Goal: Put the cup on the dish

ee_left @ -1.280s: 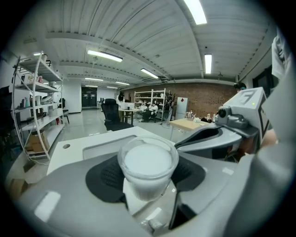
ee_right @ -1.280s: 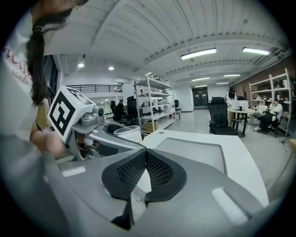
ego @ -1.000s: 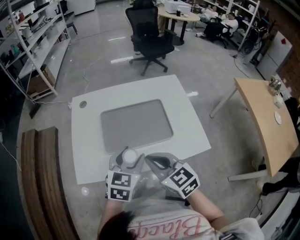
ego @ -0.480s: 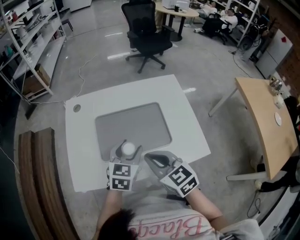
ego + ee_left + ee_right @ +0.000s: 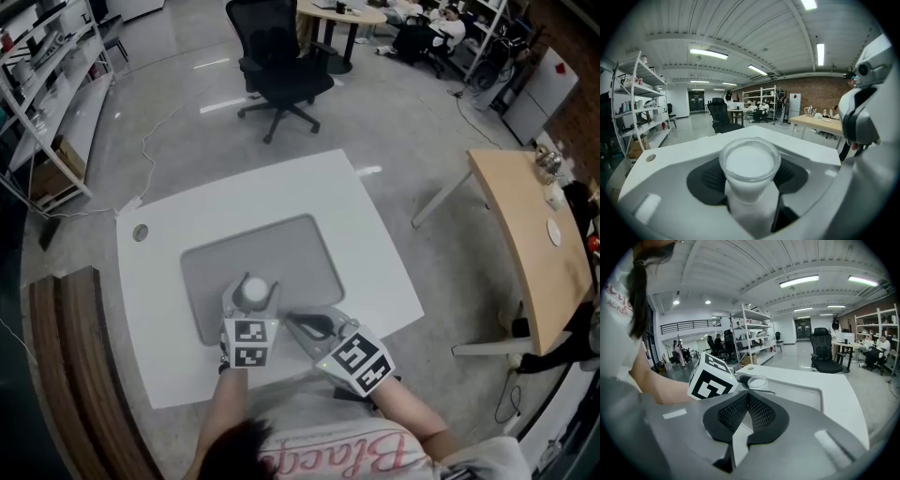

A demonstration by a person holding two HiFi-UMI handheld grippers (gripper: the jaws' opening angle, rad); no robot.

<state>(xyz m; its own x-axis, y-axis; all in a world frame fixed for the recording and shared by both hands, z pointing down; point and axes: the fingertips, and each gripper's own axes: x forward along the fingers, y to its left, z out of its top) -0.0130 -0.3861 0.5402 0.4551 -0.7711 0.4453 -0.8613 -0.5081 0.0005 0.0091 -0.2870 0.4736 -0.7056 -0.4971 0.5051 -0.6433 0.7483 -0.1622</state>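
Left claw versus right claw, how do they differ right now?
The left claw is closed on a white cup; the right claw holds nothing. The left claw's jaws stand apart round the cup; the right claw's jaws are pressed together. Both are at the near edge of the white table.

This is an open-plan lab or workshop-office. It has a polished concrete floor (image 5: 412,141), white metal shelving racks (image 5: 47,56), a black swivel chair (image 5: 277,66), a wooden desk (image 5: 525,253), a brick back wall (image 5: 811,91), ceiling strip lights (image 5: 708,54), and people seated at a far table (image 5: 422,28).
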